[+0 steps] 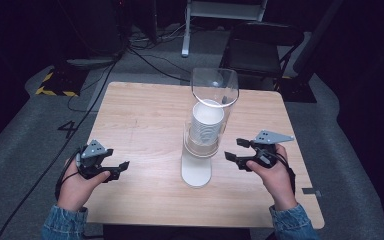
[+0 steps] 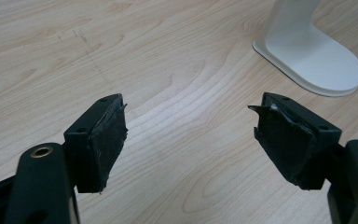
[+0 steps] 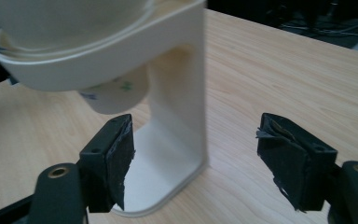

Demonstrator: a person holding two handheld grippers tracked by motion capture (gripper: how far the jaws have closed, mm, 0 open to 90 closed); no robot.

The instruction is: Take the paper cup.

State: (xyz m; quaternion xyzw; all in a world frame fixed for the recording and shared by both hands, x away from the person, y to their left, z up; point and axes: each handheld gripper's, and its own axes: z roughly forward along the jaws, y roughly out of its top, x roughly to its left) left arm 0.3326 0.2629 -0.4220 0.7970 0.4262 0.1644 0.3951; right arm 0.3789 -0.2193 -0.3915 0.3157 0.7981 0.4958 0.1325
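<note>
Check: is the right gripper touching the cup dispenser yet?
Apart. In the high view, bare table separates the right gripper from the cup dispenser; its jaws stand open.

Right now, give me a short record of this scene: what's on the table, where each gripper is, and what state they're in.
surface: wooden table
main item: cup dispenser, white stand with clear tube, near table centre
contents: stack of white cups inside the tube
dispenser base: flat white foot resting on the table
left gripper: open, empty, at the table's left edge, apart from the dispenser
right gripper: open, empty, just right of the dispenser, pointing toward it
contact: neither gripper touches anything
</note>
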